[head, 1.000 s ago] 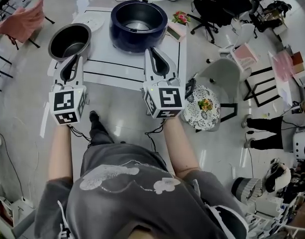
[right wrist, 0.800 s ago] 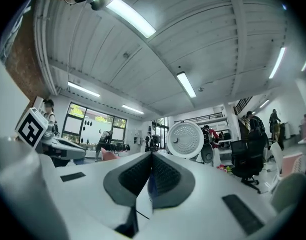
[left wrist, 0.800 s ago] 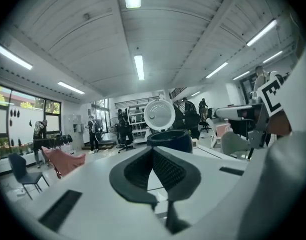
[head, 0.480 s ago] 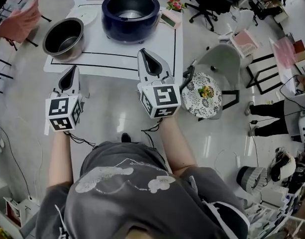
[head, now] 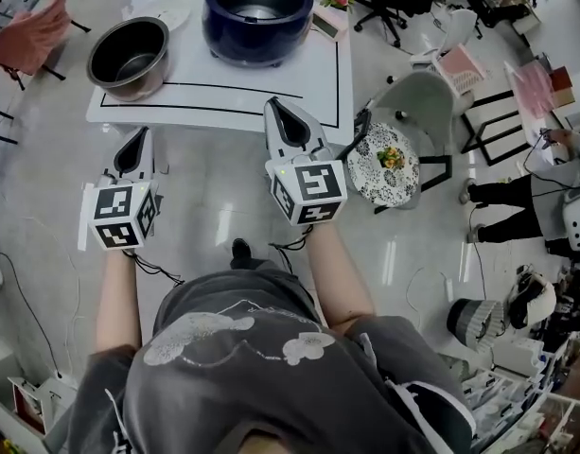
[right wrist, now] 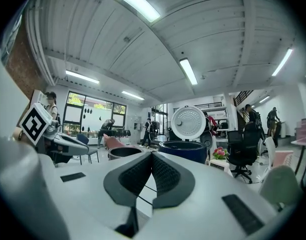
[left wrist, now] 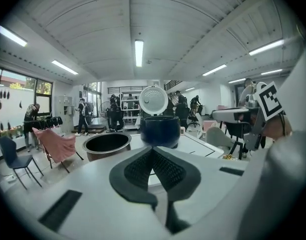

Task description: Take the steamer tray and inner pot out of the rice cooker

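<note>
Left gripper point(head: 138, 135) first: its jaws are pressed together with nothing between them, and the tips sit short of the tabletop point(head: 271, 88) edge. Ahead of those jaws and a touch to their left is the inner pot point(head: 129, 60), out of the cooker, upright on the tabletop and well apart from the tips. Ahead again, a shade to their right and farther off, the dark blue rice cooker point(head: 259, 41) stands open, its round white lid point(left wrist: 153, 100) tipped up behind it. Over to the right gripper point(head: 280, 107): jaws closed tight, empty too, tips at the tabletop's near edge. The cooker lies ahead and slightly right of them, the pot ahead to their left.
</note>
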Available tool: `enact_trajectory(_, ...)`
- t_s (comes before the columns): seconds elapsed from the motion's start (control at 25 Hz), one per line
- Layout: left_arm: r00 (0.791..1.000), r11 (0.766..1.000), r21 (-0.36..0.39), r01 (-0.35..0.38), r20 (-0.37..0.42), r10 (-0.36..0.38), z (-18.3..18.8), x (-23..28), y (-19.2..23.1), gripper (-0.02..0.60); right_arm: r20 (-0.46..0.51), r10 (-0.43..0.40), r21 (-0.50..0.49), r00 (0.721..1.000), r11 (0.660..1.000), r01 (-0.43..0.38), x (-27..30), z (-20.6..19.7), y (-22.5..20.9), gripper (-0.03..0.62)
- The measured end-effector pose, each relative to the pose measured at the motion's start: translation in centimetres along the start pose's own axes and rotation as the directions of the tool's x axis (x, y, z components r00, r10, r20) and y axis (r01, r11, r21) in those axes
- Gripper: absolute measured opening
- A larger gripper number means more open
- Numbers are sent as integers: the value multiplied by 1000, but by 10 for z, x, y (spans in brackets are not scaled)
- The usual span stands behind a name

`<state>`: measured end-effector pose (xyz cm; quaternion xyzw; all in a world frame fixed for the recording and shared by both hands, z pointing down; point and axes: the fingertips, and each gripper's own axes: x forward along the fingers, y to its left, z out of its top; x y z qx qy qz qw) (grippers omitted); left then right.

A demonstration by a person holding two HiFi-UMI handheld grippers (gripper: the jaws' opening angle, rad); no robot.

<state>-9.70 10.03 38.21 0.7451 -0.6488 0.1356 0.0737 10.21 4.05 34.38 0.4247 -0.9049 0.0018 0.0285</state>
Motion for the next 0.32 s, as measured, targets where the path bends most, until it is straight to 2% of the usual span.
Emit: enact_trajectory(0.32, 1000, 1000, -23, 20, 12, -20, -12, -45, 35, 8, -14, -15, 45, 1000, 999, 16, -11, -1, 54, 28)
